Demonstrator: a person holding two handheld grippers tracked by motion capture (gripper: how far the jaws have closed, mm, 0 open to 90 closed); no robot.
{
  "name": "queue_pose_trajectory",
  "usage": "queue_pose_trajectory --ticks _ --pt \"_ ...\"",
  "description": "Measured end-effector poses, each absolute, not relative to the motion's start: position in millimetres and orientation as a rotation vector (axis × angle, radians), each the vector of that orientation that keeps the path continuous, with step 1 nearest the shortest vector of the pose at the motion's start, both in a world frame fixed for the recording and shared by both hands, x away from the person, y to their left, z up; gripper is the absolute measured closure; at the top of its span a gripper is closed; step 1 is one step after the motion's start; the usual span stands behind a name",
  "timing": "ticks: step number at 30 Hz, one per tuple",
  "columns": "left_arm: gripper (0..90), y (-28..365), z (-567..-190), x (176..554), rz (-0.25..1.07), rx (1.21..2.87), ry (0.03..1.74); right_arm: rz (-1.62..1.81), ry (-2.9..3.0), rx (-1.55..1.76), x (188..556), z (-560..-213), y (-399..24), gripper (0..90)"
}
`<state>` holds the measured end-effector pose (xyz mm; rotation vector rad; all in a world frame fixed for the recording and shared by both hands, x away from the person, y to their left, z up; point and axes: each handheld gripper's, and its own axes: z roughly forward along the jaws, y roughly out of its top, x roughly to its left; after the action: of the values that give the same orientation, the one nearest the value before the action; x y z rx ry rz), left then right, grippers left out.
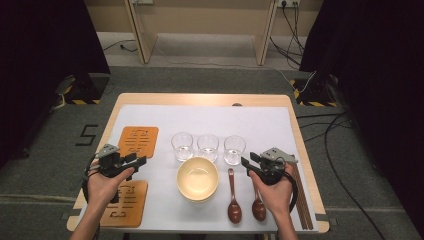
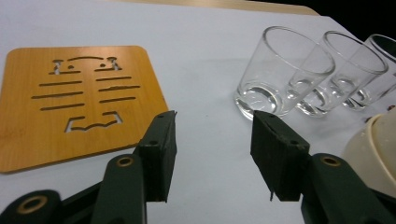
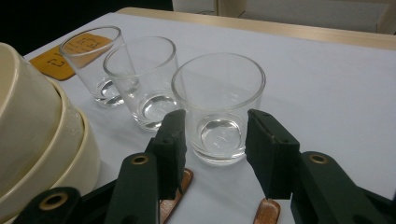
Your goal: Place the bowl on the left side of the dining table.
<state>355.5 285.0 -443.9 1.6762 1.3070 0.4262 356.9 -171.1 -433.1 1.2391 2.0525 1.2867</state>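
On the white surface [image 1: 160, 210], we see the right hand-held gripper [image 3: 215, 154] with jaws apart, straddling the near side of the rightmost glass [image 3: 218, 106] without pressing it (straight ahead, upright). The left hand-held gripper [image 2: 212, 156] is open and empty, between the coaster [image 2: 74, 100] and the leftmost glass [image 2: 280, 70]. The right is nearer.
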Motion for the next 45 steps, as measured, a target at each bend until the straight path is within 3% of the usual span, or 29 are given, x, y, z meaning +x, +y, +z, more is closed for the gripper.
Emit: queue_pose_trajectory --ticks 45 --pt "49.6 224 -406 337 0.328 1.702 1.077 1.301 2.053 1.256 362 -440 -170 54.6"
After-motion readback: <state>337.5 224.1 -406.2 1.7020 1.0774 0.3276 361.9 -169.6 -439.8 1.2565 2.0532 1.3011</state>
